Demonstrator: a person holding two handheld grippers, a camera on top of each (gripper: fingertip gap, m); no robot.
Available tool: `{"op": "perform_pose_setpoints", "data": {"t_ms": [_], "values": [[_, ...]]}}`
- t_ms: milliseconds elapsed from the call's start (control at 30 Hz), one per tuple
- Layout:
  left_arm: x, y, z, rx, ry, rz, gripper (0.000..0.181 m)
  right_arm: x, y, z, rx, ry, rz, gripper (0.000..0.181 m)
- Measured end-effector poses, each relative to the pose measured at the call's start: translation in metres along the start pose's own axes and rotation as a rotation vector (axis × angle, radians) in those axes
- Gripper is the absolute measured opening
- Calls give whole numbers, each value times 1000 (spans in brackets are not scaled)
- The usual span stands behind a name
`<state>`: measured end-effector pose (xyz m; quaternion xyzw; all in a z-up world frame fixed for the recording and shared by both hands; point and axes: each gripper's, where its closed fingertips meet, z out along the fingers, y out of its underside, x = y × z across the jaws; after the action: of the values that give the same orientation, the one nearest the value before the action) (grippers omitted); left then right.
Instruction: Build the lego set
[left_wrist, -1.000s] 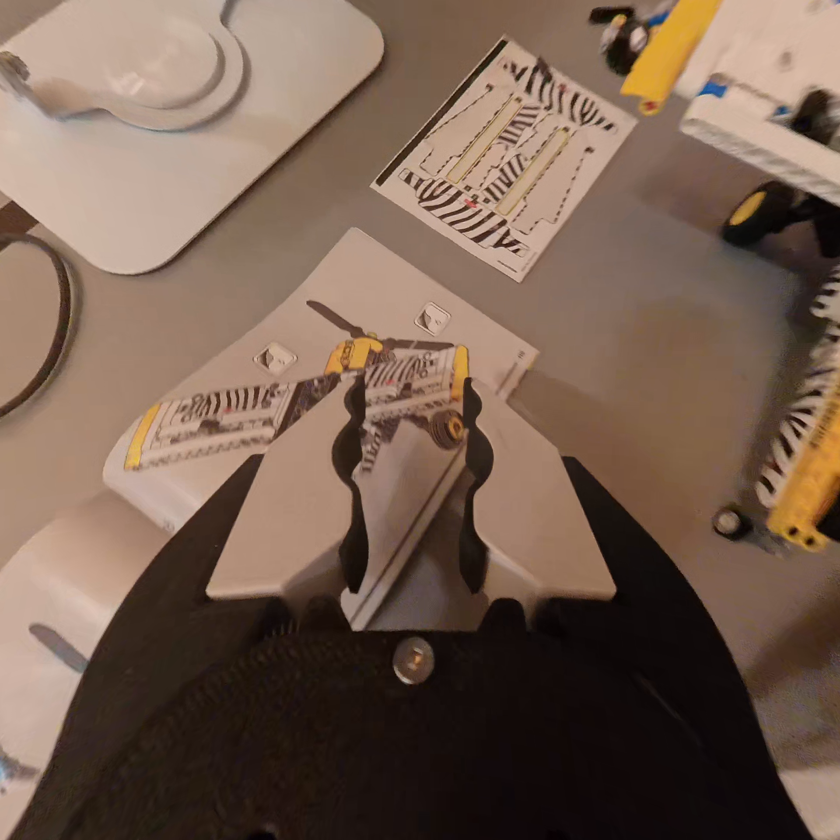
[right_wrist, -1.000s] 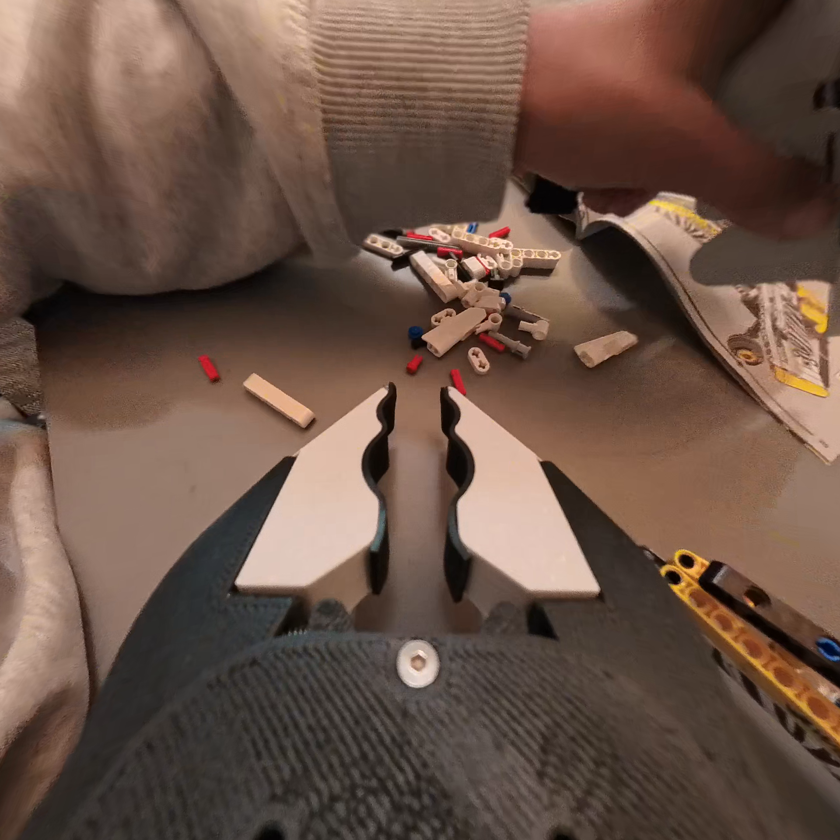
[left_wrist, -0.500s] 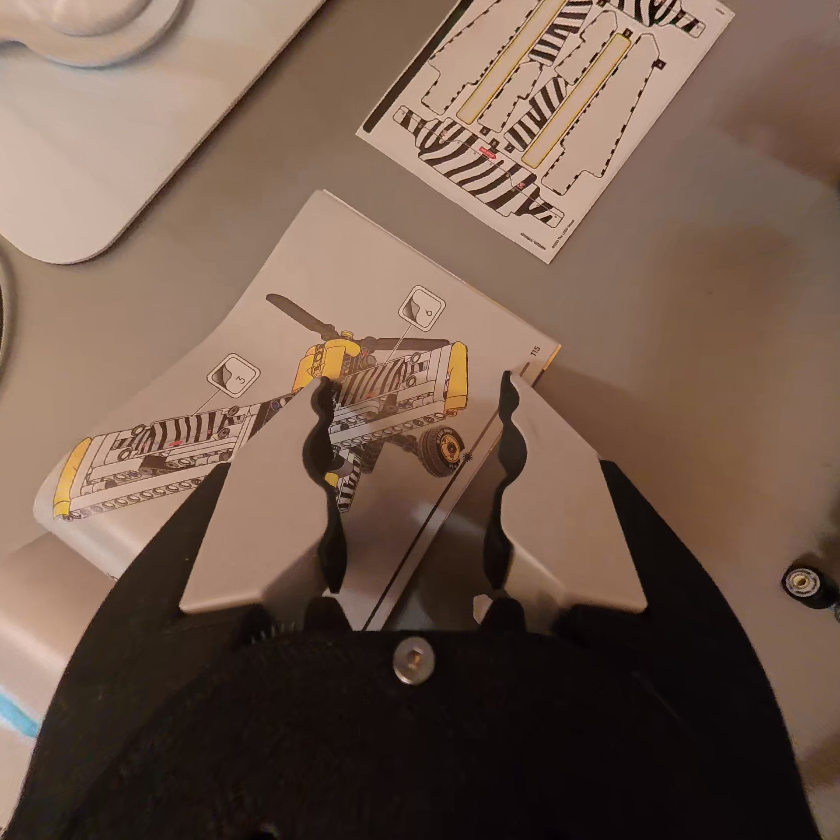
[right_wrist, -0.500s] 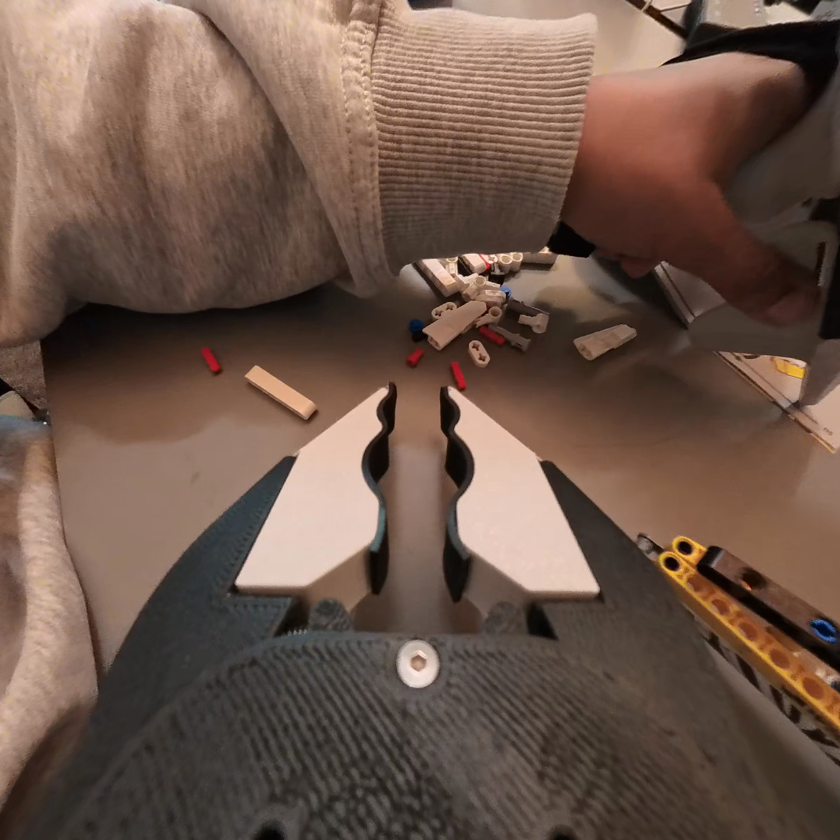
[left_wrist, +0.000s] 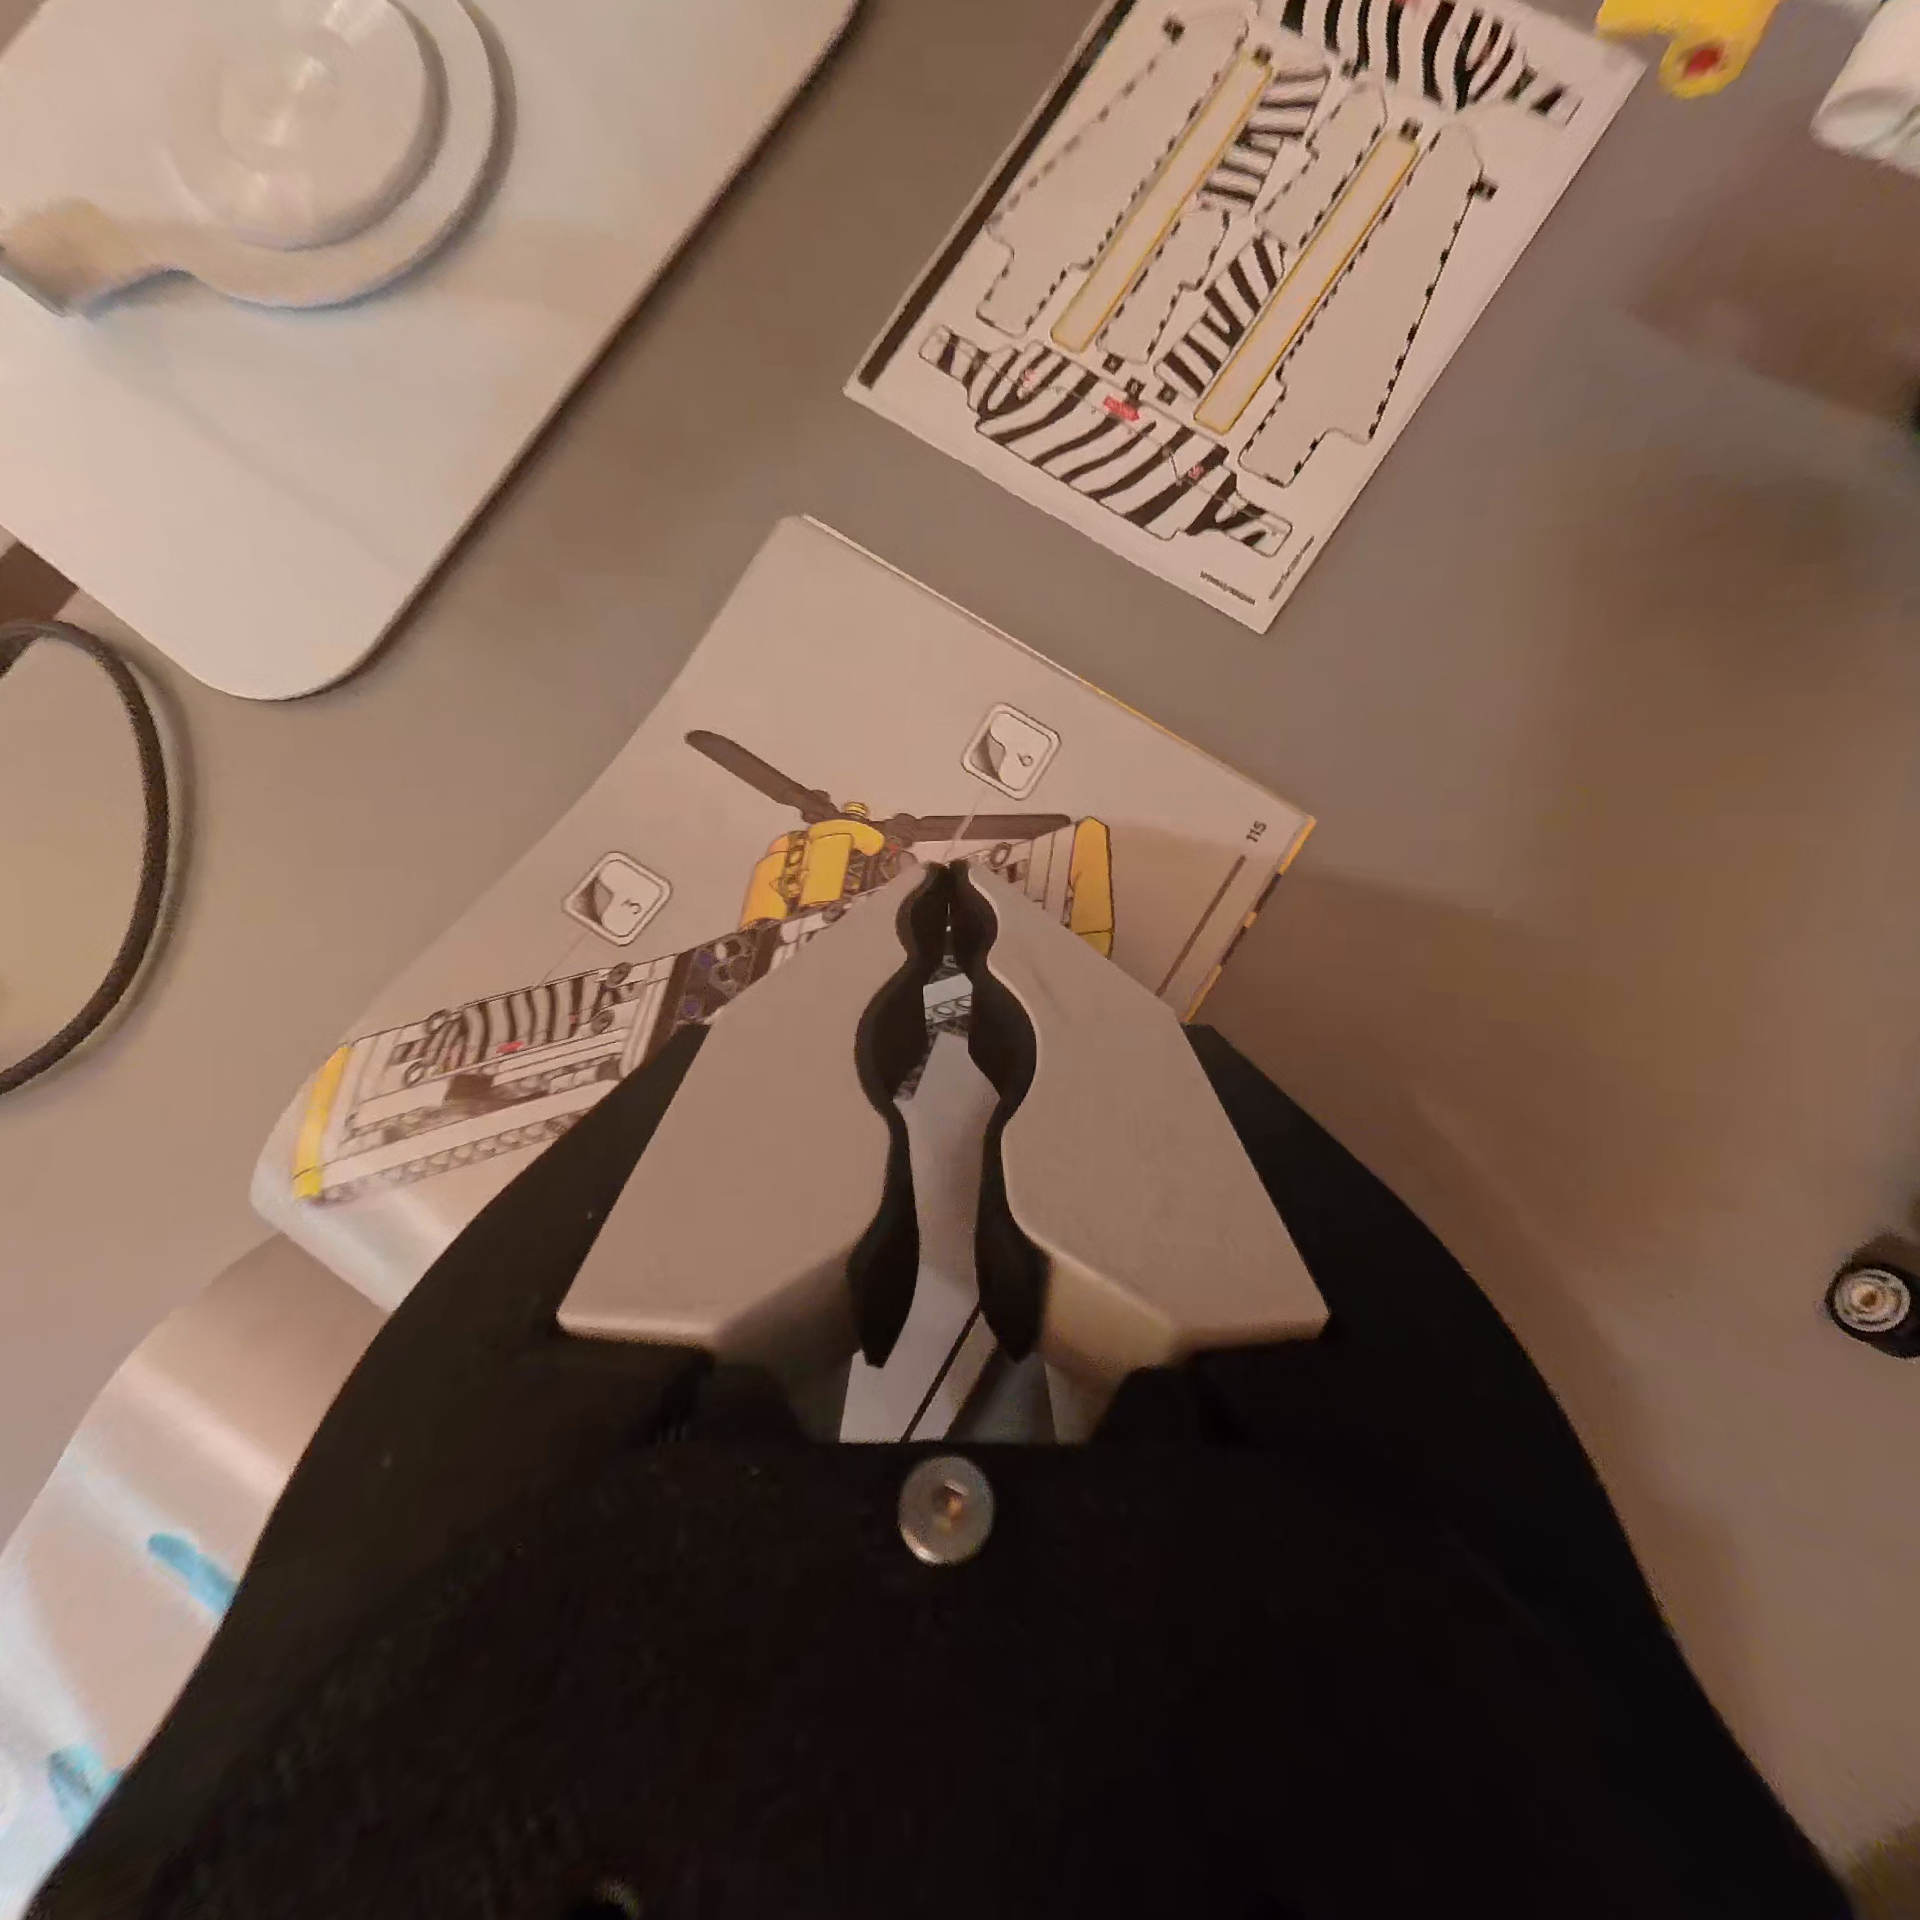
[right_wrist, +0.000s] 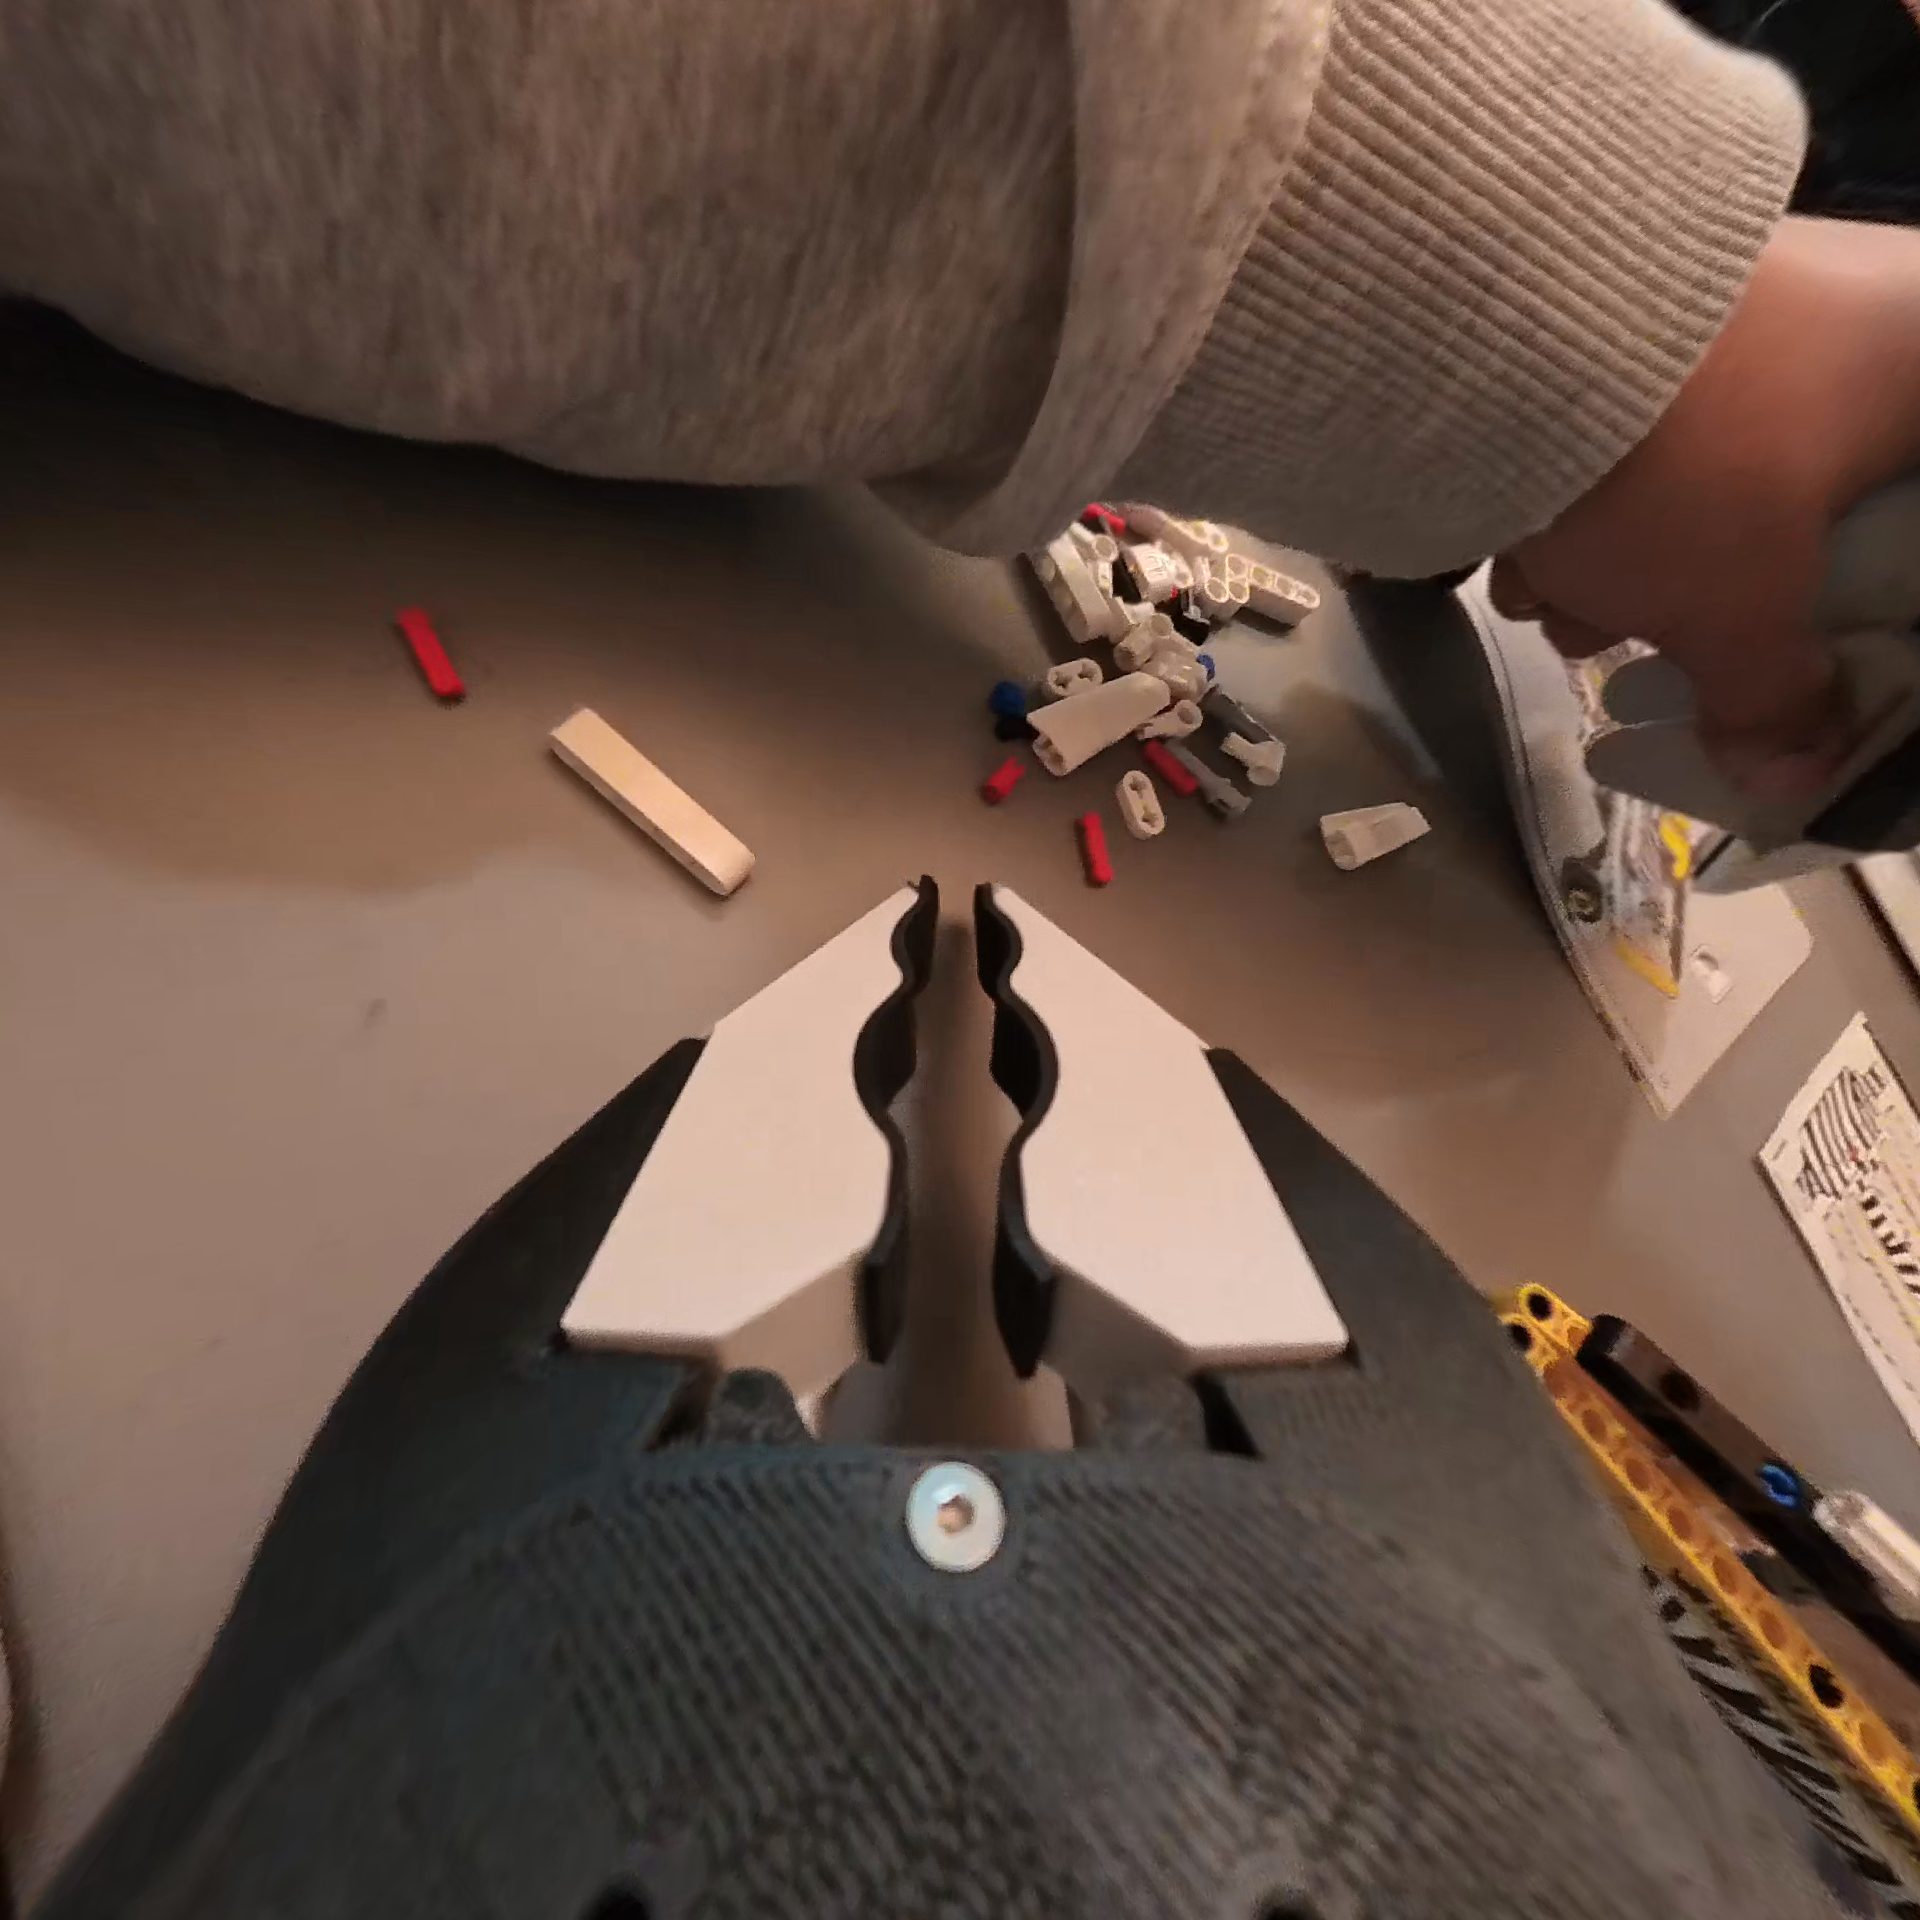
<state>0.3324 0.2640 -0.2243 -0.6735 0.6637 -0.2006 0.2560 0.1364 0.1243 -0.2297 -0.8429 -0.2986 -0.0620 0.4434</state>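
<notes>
Grey tabletop (left_wrist: 1558, 935) fills the left wrist view. On it lies the open booklet (left_wrist: 831, 727), its page curling up at the near left. Left tongs (left_wrist: 948, 878) sit over that page, tips clenched together; whether they pinch the paper cannot be told. Beyond, to the far right, lies a sticker sheet (left_wrist: 1247, 291) with zebra stripes. A white stand (left_wrist: 312, 312) takes the far left corner, a black cable (left_wrist: 135, 852) loops at the left edge, and a small black wheel (left_wrist: 1875, 1299) rests at the right edge.

From the right wrist view, the same grey table (right_wrist: 260, 1039) runs under a beige sleeve (right_wrist: 831, 229) crossing the far side. Right tongs (right_wrist: 954, 891) hover empty, a narrow gap between their tips. Just beyond them, slightly right, lies the pile of loose pieces (right_wrist: 1143, 665); a red pin (right_wrist: 1093, 847) is nearest the tips. A cream beam (right_wrist: 649, 798) lies far left of them, another red pin (right_wrist: 428, 652) farther left. A yellow-and-black beam assembly (right_wrist: 1714, 1538) lies near right. The person's hand (right_wrist: 1714, 540) holds the left tongs over the booklet at far right.
</notes>
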Motion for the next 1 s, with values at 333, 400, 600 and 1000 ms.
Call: {"op": "perform_pose_setpoints", "data": {"t_ms": [333,400,600,1000], "values": [[-4,-11,-9,91,-10,-87,89,0,1,0,-4,-13,19,7],[-6,-7,0,70,-53,-80,97,-1,1,0,-3,-12,17,6],[0,8,13,-41,-13,-124,88,-1,1,0,2,-13,18,7],[-2,6,12,-43,-26,-139,43,0,1,1,0,-7,5,7]]}}
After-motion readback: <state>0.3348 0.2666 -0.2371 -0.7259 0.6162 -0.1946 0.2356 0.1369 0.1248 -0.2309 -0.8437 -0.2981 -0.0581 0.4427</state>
